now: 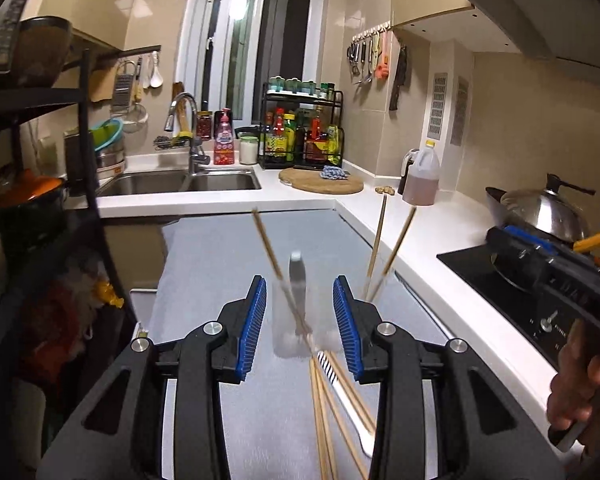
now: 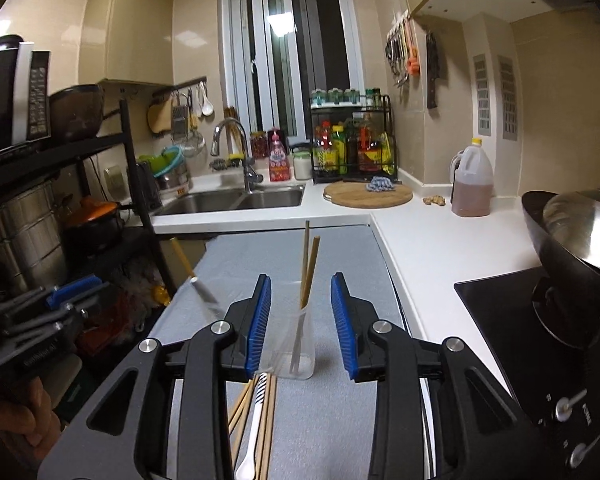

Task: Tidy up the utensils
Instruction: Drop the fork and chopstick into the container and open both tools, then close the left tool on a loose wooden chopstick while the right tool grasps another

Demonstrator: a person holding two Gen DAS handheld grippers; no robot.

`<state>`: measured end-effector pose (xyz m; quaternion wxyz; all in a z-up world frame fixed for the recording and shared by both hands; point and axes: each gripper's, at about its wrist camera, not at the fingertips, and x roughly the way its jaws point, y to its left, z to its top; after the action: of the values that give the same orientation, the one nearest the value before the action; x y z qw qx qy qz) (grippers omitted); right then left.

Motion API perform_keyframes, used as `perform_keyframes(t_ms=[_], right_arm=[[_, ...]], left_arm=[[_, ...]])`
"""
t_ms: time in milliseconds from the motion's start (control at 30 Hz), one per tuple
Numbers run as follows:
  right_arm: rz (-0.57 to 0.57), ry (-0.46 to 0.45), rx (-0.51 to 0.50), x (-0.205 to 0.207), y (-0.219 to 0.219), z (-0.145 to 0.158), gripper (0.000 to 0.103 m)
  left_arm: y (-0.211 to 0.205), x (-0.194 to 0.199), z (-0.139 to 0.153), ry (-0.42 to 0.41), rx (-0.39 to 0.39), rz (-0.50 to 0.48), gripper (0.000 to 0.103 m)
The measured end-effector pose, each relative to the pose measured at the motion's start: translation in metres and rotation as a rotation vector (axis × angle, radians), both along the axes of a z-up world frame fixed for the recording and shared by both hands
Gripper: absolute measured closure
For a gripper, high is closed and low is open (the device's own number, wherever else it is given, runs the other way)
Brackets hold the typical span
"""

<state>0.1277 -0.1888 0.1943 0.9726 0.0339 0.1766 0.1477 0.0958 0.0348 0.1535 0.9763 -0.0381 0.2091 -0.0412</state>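
Note:
In the left wrist view my left gripper [image 1: 300, 284] stands open around a clear glass [image 1: 292, 336] that holds one chopstick [image 1: 266, 240] and a metal utensil [image 1: 297, 276]; the pads are clear of the glass. Two chopsticks [image 1: 396, 244] rise from a second glass behind its right finger. In the right wrist view my right gripper [image 2: 301, 280] is open around that second glass [image 2: 296, 344] with its two chopsticks [image 2: 310, 268], not touching it. Loose chopsticks [image 2: 268, 420] and a white spoon [image 2: 252, 432] lie on the grey table [image 2: 340, 420] below.
White counter [image 1: 420, 232] runs along the right with an oil jug [image 1: 420, 180], a round cutting board [image 1: 320, 180] and a lidded wok [image 2: 580, 232] on the black stove [image 2: 500, 312]. The sink [image 1: 180, 182] is behind. A black shelf rack [image 2: 132, 184] stands at the left.

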Motion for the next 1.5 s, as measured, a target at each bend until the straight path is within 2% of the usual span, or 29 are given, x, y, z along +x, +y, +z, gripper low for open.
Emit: perform_keyframes(t_ms=[133,267,400,467,667,933,1267,1467,1500], right_arm=[[-0.003,-0.024,0.043,-0.043,-0.002,-0.029,0.071],[-0.018,-0.030,0.036,-0.064,0.000,-0.059,0.071],[-0.034,0.010,-0.017,-0.068,0.004,-0.089,0.071],[-0.041,0.038,-0.013,-0.066,0.001,-0.104,0.071],[-0.060,0.096,0.008,-0.061,-0.006,-0.139,0.072],[0.003,0.213,0.023,-0.050,0.002,-0.177,0.078],[0.099,0.341,-0.025,-0.047,0.033,-0.212,0.079],[0.077,0.336,-0.103,-0.049,0.041,-0.219,0.087],[0.071,0.337,-0.103,-0.049,0.040,-0.219,0.092]], left_arm=[[-0.007,-0.033,-0.033,0.010,0.003,0.026,0.068],[-0.015,-0.052,-0.064,0.015,0.015,0.035,0.068],[-0.020,-0.059,-0.093,0.043,0.003,0.026,0.072],[-0.020,-0.061,-0.103,0.046,-0.007,0.025,0.073],[-0.014,-0.068,-0.131,0.070,-0.031,0.032,0.083],[-0.008,-0.061,-0.151,0.134,-0.066,0.029,0.087],[-0.022,-0.055,-0.170,0.212,-0.065,-0.054,0.087],[-0.034,-0.051,-0.183,0.264,-0.012,-0.064,0.089],[-0.034,-0.051,-0.184,0.266,-0.008,-0.062,0.091]])
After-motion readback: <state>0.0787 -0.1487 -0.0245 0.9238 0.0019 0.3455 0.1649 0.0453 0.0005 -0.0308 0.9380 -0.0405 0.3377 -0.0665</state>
